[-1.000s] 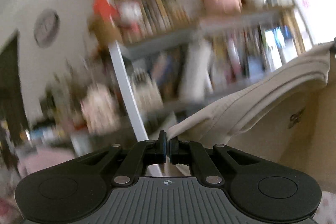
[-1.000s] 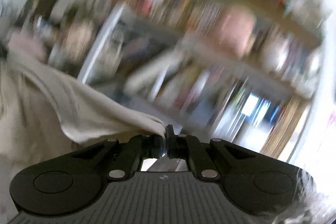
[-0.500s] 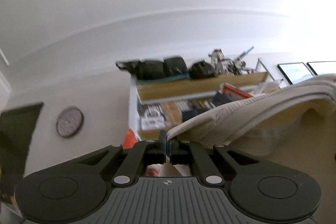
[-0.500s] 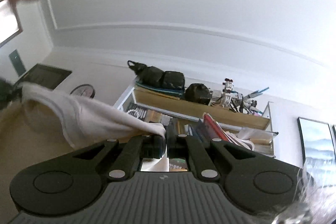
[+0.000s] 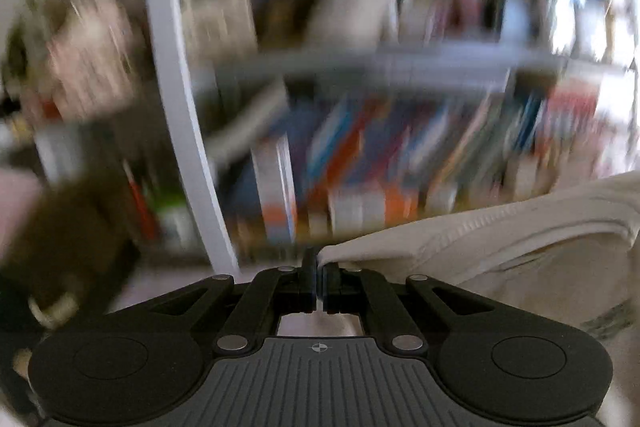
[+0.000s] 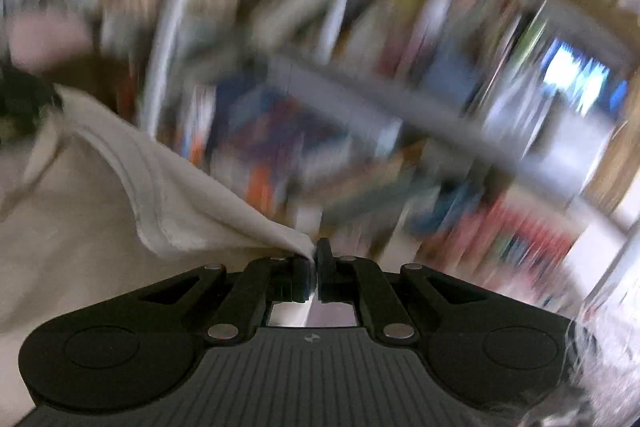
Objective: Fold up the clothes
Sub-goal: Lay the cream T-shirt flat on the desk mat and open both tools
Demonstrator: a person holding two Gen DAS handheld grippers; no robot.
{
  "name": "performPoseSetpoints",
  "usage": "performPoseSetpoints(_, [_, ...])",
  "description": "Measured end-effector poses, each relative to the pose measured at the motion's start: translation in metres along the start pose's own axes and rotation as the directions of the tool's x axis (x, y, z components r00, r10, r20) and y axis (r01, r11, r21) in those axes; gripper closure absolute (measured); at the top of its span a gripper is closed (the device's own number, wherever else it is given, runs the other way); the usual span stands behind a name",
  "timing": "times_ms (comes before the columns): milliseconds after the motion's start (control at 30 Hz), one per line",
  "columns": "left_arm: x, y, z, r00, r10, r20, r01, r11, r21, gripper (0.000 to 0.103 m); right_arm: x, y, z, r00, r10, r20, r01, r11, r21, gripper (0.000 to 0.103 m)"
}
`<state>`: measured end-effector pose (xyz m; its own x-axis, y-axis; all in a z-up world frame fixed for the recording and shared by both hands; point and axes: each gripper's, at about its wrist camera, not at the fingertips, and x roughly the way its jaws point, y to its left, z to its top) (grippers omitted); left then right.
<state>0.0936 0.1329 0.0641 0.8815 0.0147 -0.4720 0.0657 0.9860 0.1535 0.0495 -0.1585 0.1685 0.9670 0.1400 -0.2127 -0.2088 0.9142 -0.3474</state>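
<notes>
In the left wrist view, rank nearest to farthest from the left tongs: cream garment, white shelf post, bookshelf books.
1. Cream garment, pinched in the left tongs, trailing right.
2. White shelf post, left of centre, beyond.
3. Books, blurred, farthest, though close to the post.

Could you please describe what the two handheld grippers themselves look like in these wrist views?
Both the left gripper and right gripper are matte black, with ribbed grey-black bodies, two round side discs, silver pivot rivets on angled linkage arms, and a small round crosshair-style mark at the centre.
</notes>
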Motion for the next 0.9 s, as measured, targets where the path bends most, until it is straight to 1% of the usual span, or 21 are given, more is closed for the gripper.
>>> performPoseSetpoints(33, [0.024,0.000,-0.003,0.999,0.002,-0.042,-0.002,1.000,-0.003,0.100,0.022,0.002,-0.011,0.999,0.005,-0.046,-0.004,1.000,0.005,0.100])
performPoseSetpoints(133, [0.074,0.005,0.008,0.996,0.018,-0.091,-0.021,0.999,-0.027,0.100,0.088,0.006,-0.046,0.983,0.020,-0.185,-0.016,1.000,0.021,0.101])
performPoseSetpoints(200, [0.100,0.004,0.020,0.994,0.032,-0.105,-0.034,0.999,-0.014,0.100,0.132,0.009,-0.069,0.961,0.031,-0.275,-0.023,0.999,0.032,0.101])
performPoseSetpoints(267, [0.123,-0.002,0.031,0.992,0.040,-0.118,-0.039,0.999,0.015,0.100,0.176,0.013,-0.092,0.931,0.043,-0.363,-0.029,0.999,0.044,0.101])
performPoseSetpoints(333, [0.140,-0.010,0.035,0.990,0.032,-0.136,-0.028,0.999,0.029,0.100,0.197,0.008,-0.098,0.914,0.027,-0.405,-0.003,0.998,0.060,0.101])
performPoseSetpoints(433, [0.161,-0.023,0.036,0.984,0.021,-0.176,-0.014,0.999,0.043,0.092,0.215,0.005,-0.111,0.885,0.027,-0.465,0.010,0.997,0.075,0.100])
performPoseSetpoints(467, [0.165,-0.027,0.034,0.981,0.024,-0.194,-0.015,0.999,0.050,0.088,0.219,0.005,-0.117,0.874,0.032,-0.484,0.005,0.997,0.074,0.100])
performPoseSetpoints(500, [0.169,-0.030,0.031,0.975,0.032,-0.219,-0.019,0.998,0.061,0.070,0.223,0.006,-0.124,0.864,0.031,-0.502,-0.001,0.998,0.061,0.100])
performPoseSetpoints(533, [0.173,-0.033,0.027,0.968,0.042,-0.247,-0.024,0.997,0.072,0.056,0.226,0.008,-0.130,0.853,0.030,-0.521,-0.007,0.999,0.045,0.098])
performPoseSetpoints(567, [0.174,-0.036,0.021,0.964,0.049,-0.262,-0.026,0.996,0.089,0.024,0.229,0.010,-0.136,0.840,0.026,-0.541,-0.011,0.999,0.032,0.095])
performPoseSetpoints(600, [0.172,-0.038,0.016,0.961,0.055,-0.272,-0.026,0.994,0.109,0.020,0.231,0.012,-0.142,0.826,0.022,-0.563,-0.014,1.000,0.019,0.079])
performPoseSetpoints(633, [0.168,-0.040,0.009,0.963,0.052,-0.264,-0.019,0.992,0.128,0.020,0.229,0.014,-0.146,0.822,0.026,-0.568,-0.022,1.000,0.013,0.064])
performPoseSetpoints(667, [0.163,-0.040,0.004,0.965,0.043,-0.257,-0.007,0.990,0.140,0.020,0.225,0.016,-0.149,0.820,0.031,-0.571,-0.031,0.999,0.010,0.061])
performPoseSetpoints(700, [0.158,-0.040,-0.001,0.965,0.030,-0.259,0.008,0.990,0.144,0.020,0.221,0.018,-0.153,0.818,0.036,-0.574,-0.040,0.999,0.006,0.061])
performPoseSetpoints(800, [0.137,-0.035,-0.016,0.965,-0.007,-0.262,0.042,0.991,0.128,0.019,0.209,0.024,-0.163,0.811,0.052,-0.583,-0.067,0.998,-0.005,0.057])
performPoseSetpoints(900, [0.105,-0.029,-0.034,0.968,-0.031,-0.247,0.056,0.994,0.094,0.019,0.180,0.028,-0.163,0.819,0.082,-0.568,-0.091,0.996,0.012,0.054])
